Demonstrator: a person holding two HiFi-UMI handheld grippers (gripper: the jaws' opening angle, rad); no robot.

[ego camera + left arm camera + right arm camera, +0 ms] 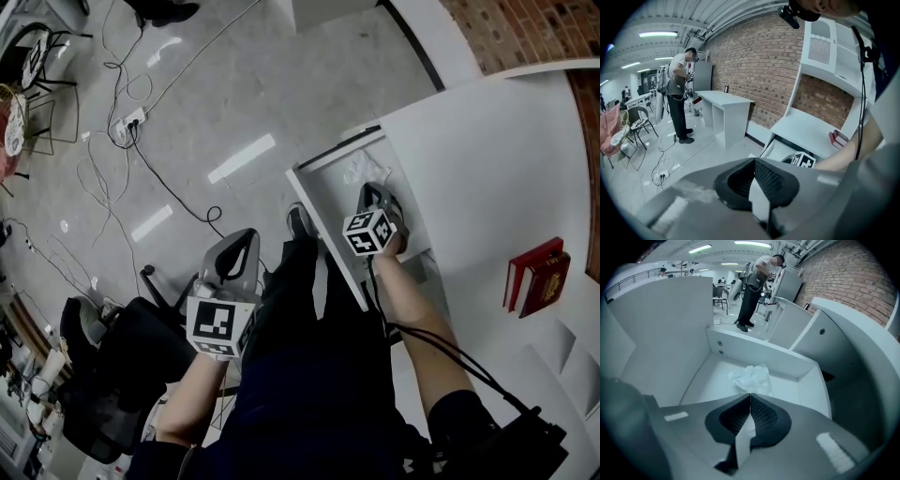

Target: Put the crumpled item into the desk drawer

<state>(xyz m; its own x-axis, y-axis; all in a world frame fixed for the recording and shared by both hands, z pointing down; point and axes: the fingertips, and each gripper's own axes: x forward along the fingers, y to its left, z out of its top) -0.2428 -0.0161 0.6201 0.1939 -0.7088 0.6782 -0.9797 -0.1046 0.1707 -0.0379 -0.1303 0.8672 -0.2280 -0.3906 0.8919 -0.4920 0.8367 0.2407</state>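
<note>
Both are squeezed closed on nothing: the left gripper (753, 163) and the right gripper (750, 395). Lift the right one gently from the drawer (759, 351), leaving the paper ball (751, 377) inside.

Seemingly two red books (536, 277) lie well apart from the power strip (134, 119).

Crumpled item (751, 377) in desk drwr (759, 352)

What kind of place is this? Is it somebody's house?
Probably not a house. It looks like an office or workshop: a bare brick wall, plain white desks in a big open room, long strip lights overhead, and a power strip with cables loose on the floor.
</note>
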